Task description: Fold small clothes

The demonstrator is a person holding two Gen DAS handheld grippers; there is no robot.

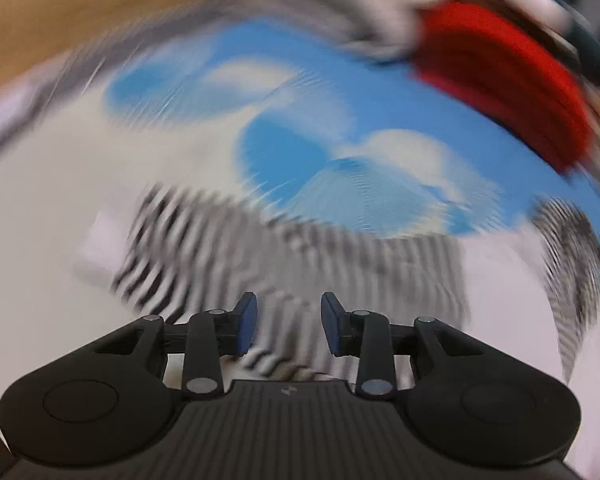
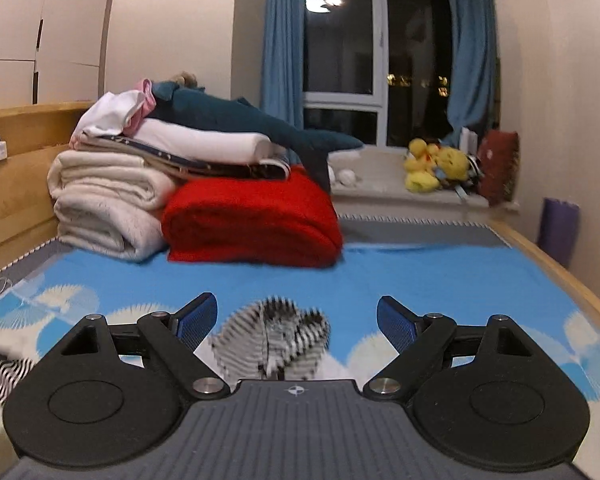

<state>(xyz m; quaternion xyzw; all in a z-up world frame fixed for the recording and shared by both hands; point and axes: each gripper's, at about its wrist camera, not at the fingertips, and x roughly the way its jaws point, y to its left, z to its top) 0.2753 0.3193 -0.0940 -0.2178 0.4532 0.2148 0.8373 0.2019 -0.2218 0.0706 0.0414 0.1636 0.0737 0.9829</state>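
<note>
The striped garment [image 2: 274, 338] lies crumpled on the bed's blue cover [image 2: 420, 280], near the red blanket [image 2: 252, 220] — light, floppy cloth, best pinched along an edge. Left gripper [image 1: 288, 326] half-spread and right gripper [image 2: 296, 326] wide — both empty.

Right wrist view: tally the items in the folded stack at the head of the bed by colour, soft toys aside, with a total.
Red: 1, the red blanket.
Cream: 1, the cream blanket beside it.
White: 2, a folded white cloth and a white garment on top.
Dark patterned: 1, a dark-edged sheet between the layers.
Pink: 1, a pink piece, barely showing.
Total: 6
</note>
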